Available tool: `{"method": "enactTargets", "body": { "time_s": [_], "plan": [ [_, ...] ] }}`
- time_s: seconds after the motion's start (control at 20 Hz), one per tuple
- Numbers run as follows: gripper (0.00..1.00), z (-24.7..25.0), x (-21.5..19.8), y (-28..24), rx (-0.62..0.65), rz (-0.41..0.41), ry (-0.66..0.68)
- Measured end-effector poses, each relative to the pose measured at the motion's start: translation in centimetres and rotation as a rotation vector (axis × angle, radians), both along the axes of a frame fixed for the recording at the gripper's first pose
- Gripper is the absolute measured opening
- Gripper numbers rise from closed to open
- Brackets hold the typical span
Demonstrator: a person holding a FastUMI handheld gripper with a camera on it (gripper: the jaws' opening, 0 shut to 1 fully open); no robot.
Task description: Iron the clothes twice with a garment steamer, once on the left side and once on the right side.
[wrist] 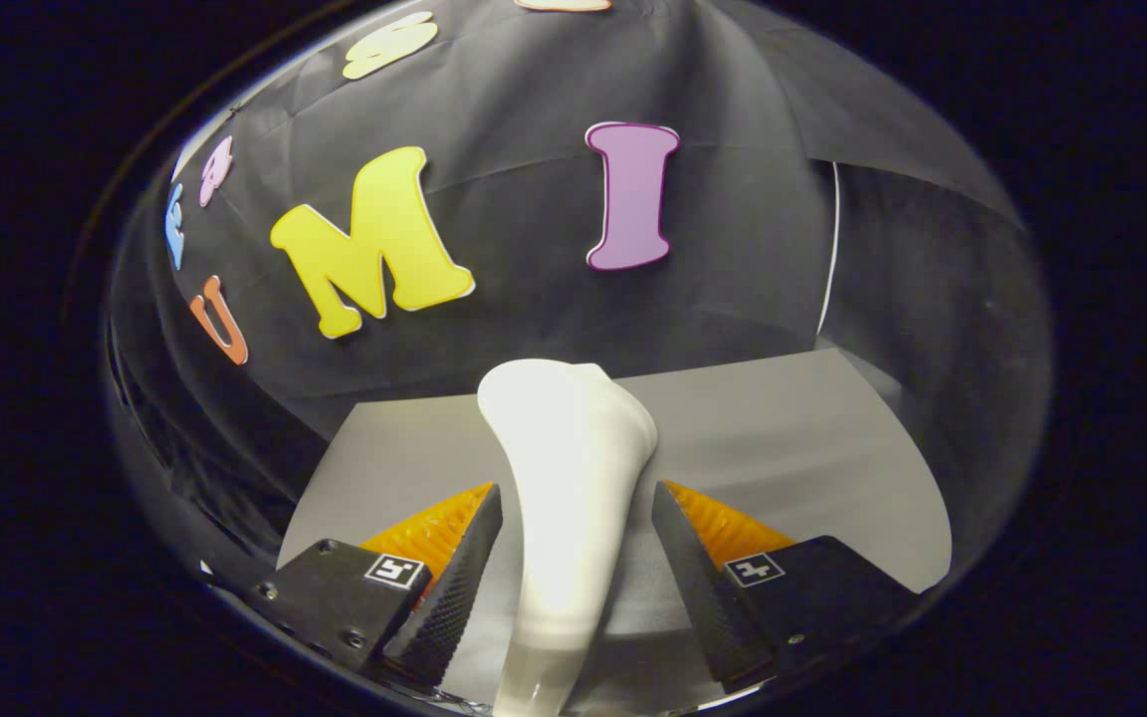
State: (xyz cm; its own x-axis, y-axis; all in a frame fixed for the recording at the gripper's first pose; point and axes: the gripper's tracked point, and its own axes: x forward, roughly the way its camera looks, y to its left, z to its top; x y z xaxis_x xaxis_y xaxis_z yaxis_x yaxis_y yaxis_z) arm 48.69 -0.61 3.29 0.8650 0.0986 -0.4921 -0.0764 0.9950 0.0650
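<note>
A white garment steamer (pixel 569 478) stands tilted between my fingers, its wide head up against the black cloth and its paler, see-through lower end running down under the gripper. My gripper (pixel 576 488) straddles its neck. A thin strip of grey table shows between each fingertip and the steamer, so neither finger presses on it. The ribbed inner faces of both fingers (pixel 454 578) are in plain sight.
A grey tabletop (pixel 783 448) stretches ahead and to the right of the steamer, ending at the black cloth wall behind it. A thin white line (pixel 829 249) runs down the cloth at the right.
</note>
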Motion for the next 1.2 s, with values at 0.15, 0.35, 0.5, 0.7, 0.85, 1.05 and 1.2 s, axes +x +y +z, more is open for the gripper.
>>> {"method": "enactTargets", "body": {
  "time_s": [0.15, 0.35, 0.5, 0.7, 0.85, 1.05, 1.2],
  "plan": [
    [0.81, -0.4, -0.1, -0.3, -0.011, -0.018, 0.039],
    [0.68, -1.2, 0.0, -0.4, -0.009, -0.032, 0.076],
    [0.61, -2.0, -0.3, 0.3, 0.059, -0.042, 0.128],
    [0.55, -1.9, -0.1, 0.3, 0.067, -0.035, 0.133],
    [0.5, -1.7, -0.1, 0.4, 0.103, -0.026, 0.127],
    [0.46, -0.4, -0.3, 0.7, 0.108, 0.026, 0.045],
    [0.45, 2.4, -2.5, 2.0, 0.034, 0.062, -0.079]
  ]
}}
